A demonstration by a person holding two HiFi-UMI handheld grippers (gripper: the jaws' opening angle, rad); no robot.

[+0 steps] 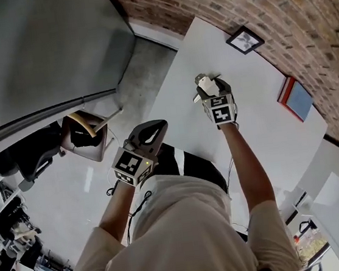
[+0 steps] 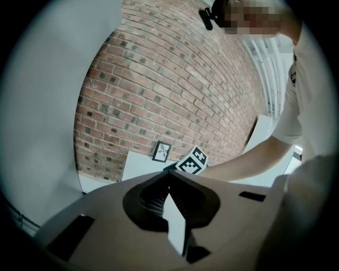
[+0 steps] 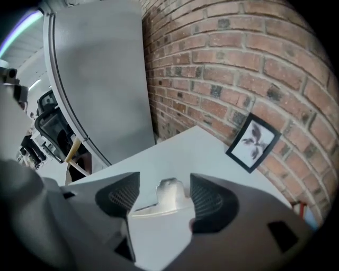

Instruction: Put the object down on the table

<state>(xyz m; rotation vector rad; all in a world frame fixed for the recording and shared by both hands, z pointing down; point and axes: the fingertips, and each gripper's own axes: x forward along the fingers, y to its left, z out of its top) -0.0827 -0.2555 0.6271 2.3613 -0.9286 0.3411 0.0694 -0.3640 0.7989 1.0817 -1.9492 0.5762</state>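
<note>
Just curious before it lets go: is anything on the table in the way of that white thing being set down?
Nothing visible. The white object in the right hand-held gripper is over an open stretch of the white table. The framed picture stands farther off, by the brick wall.
</note>
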